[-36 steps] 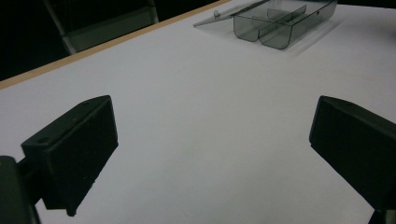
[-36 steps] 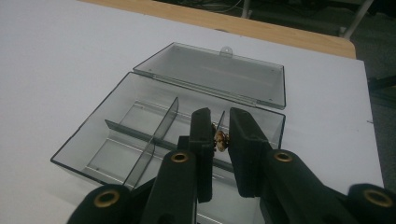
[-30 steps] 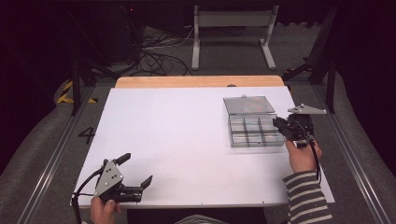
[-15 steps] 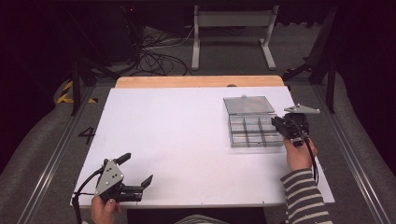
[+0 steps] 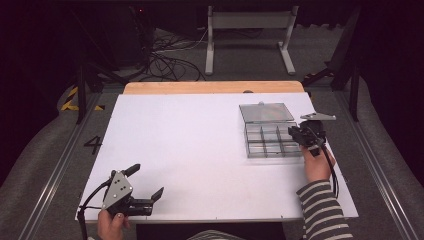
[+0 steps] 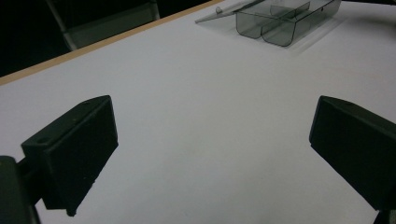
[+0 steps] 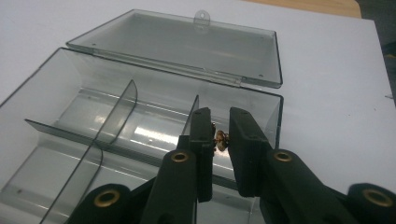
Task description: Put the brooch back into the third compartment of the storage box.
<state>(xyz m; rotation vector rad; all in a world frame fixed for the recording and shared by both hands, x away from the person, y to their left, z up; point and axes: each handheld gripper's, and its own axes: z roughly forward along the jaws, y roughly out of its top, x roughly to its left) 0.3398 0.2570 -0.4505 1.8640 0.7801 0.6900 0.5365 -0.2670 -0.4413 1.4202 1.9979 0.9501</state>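
A clear plastic compartment box [image 5: 270, 141] lies open at the table's right, its lid [image 5: 266, 112] folded flat behind it. My right gripper [image 5: 294, 133] hovers over the box's right-hand end, shut on a small brass-coloured part [image 7: 220, 138] pinched between its pads. In the right gripper view the right gripper [image 7: 220, 135] hangs just above a right-end compartment of the box [image 7: 154, 100], and the compartments look bare. My left gripper [image 5: 147, 180] rests near the front left corner, open with nothing between its fingers [image 6: 74, 149]. The box [image 6: 280, 28] lies far ahead of it.
The white table top [image 5: 190, 145] has a wooden strip [image 5: 210, 88] along its far edge. Cables and a metal stand sit on the floor beyond the table. A striped sleeve [image 5: 322, 210] reaches in from the front right.
My right gripper has sunk and slid slightly left, closer over the box's right end, still pinching the small part. The left gripper has not moved.
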